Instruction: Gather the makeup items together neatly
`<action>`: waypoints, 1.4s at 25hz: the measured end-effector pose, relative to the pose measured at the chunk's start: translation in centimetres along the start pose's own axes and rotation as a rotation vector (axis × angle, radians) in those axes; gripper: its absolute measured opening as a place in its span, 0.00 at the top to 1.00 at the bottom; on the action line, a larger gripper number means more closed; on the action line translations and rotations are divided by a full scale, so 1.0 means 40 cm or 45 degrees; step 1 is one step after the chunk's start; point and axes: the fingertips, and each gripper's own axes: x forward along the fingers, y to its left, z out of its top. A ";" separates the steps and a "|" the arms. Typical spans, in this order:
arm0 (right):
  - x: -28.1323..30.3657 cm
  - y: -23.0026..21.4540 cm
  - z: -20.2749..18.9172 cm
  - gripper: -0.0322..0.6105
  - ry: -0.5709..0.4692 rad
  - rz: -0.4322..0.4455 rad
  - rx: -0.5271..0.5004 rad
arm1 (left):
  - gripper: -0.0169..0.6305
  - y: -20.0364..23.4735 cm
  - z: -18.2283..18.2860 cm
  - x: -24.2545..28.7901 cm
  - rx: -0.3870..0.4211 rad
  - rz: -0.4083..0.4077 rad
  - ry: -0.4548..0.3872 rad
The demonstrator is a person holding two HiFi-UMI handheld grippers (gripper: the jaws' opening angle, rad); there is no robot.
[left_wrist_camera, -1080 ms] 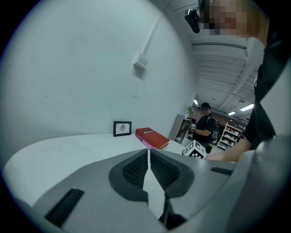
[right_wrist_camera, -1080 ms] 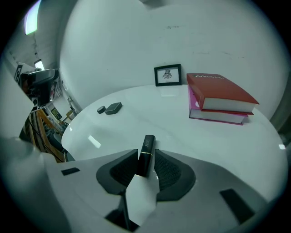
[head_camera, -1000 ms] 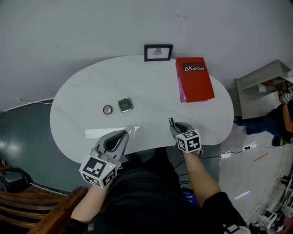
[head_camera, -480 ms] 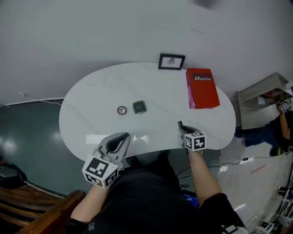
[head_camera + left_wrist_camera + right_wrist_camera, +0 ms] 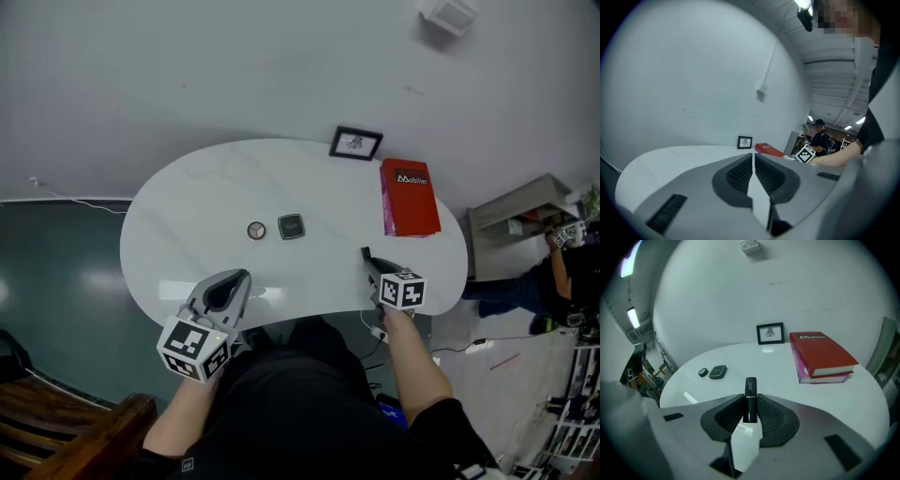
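On the white oval table [image 5: 187,216] lie a small round compact [image 5: 256,231] and a dark square compact [image 5: 292,227], side by side; both also show in the right gripper view, the round compact [image 5: 702,372] and the square compact [image 5: 717,371]. My right gripper [image 5: 367,261] is near the table's front right edge. Its jaws have just been closing and are shut on a black lipstick tube [image 5: 750,397], which stands up between the pads. My left gripper [image 5: 225,289] sits at the front left edge, shut with nothing in it [image 5: 753,161].
A red book [image 5: 410,197] lies on a pink one at the table's right end. A small framed picture [image 5: 355,143] stands against the wall behind. A wooden chair [image 5: 66,431] is at lower left. A person stands beyond the table at right [image 5: 553,272].
My left gripper has slid leftward along the table's front edge, away from the compacts. My right gripper has risen a little with the lipstick tube in it.
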 end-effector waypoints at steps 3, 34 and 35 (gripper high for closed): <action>-0.005 0.041 0.062 0.79 -0.037 0.048 -0.038 | 0.93 0.017 0.000 0.015 -0.020 0.011 -0.009; 0.312 0.170 0.208 0.79 0.132 0.298 -0.110 | 0.93 0.140 0.075 0.211 -0.052 0.129 0.070; 0.319 0.171 0.205 0.79 0.135 0.293 -0.103 | 0.93 0.143 0.074 0.213 -0.054 0.130 0.075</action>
